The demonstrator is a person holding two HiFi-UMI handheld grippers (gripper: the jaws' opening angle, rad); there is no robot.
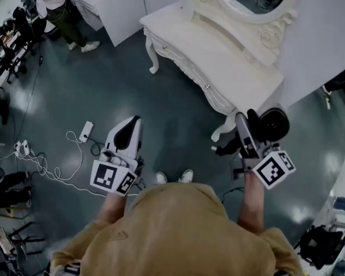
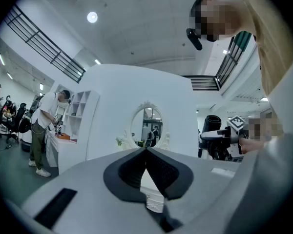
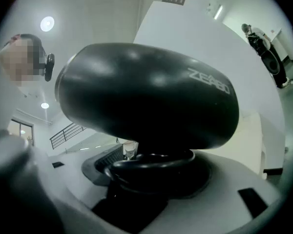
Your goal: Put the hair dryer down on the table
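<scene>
As right tongs [image 1: 241, 122] grip the hair dryer [image 1: 274, 125], left tongs [image 1: 134, 122] closed, a white table [image 1: 218, 56] stands ahead.

Cool, even light from round ceiling lamps [image 2: 92, 17] falls on the white tabletop [image 1: 218, 56]; pale glare patches sheen the dark floor [image 1: 178, 114] beside it. Both gripper views bulge and blacken toward their corners.

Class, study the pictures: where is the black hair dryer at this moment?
The hair dryer is at the head view's right, gripped by the right gripper, in the air beside the near right corner of the white dressing table.
</scene>
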